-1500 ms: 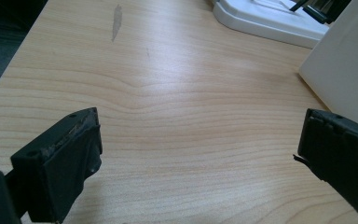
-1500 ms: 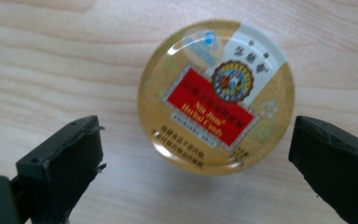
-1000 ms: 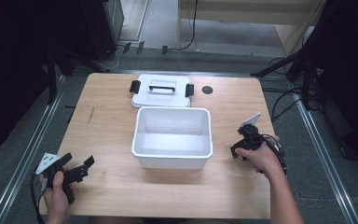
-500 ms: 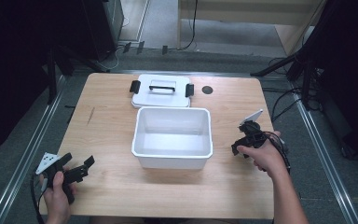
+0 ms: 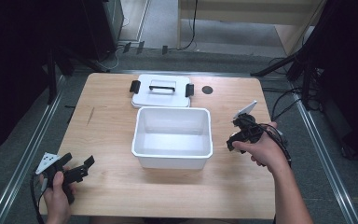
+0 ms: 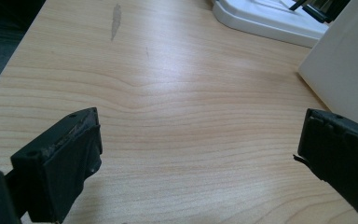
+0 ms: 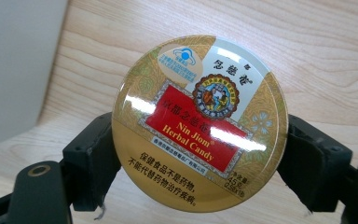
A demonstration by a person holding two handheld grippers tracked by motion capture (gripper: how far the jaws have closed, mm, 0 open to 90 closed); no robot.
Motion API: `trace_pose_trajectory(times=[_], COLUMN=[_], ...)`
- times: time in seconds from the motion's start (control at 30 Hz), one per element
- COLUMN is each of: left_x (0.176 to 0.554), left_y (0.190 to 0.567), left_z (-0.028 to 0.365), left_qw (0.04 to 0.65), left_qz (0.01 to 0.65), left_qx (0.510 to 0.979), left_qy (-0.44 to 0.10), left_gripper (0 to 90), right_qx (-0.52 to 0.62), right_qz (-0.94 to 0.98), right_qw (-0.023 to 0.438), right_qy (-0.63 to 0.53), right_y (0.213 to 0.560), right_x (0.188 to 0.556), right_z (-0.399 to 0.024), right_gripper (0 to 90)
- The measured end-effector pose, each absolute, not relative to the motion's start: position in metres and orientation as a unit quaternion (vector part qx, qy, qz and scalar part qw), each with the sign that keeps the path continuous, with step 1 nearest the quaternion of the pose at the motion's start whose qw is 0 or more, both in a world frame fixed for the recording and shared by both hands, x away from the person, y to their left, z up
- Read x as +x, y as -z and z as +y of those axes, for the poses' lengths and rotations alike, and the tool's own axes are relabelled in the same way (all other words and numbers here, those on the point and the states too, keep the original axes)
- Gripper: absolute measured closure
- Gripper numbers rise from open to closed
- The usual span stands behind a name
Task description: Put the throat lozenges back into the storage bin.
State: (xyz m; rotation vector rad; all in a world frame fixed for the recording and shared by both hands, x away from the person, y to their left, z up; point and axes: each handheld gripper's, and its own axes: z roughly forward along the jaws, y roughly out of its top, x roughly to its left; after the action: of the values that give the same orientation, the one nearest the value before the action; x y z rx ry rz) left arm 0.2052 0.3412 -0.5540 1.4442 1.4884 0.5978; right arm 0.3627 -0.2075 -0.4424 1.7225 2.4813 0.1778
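One light wooden table (image 5: 112,121). One white rectangular plastic bin (image 5: 173,136) at its centre, open top; one white flat lid with black handle and two black side clips (image 5: 161,91) just behind it, touching or nearly. Right gripper (image 7: 196,154) right of the bin, jaws clamped on one round gold herbal candy tin (image 7: 199,122), held above the table. Left gripper (image 6: 200,154) at the near left corner, jaws spread wide, nothing between them.

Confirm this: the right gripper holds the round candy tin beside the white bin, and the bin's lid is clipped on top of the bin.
Wrong about the lid: the high view shows it lying on the table behind the open white bin. The right gripper does hold the round candy tin beside the bin.
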Motion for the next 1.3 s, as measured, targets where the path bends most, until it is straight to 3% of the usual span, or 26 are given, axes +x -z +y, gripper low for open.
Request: trace_pose_trajectory(times=[0.63, 1.3], left_x=[0.205, 0.206], left_y=[0.554, 0.554], left_z=[0.341, 0.341], left_qw=[0.471, 0.472], left_qz=[0.608, 0.608], left_qx=[0.591, 0.590], left_qy=[-0.244, -0.244], left_gripper=[0.3, 0.3], right_qx=[0.556, 0.497], right_qz=[0.824, 0.859], right_qw=[0.041, 0.056], right_qy=[-0.099, -0.112], right_y=[0.378, 0.361], right_x=[0.358, 0.351], right_z=[-0.186, -0.132], right_gripper=[20.8, 20.8])
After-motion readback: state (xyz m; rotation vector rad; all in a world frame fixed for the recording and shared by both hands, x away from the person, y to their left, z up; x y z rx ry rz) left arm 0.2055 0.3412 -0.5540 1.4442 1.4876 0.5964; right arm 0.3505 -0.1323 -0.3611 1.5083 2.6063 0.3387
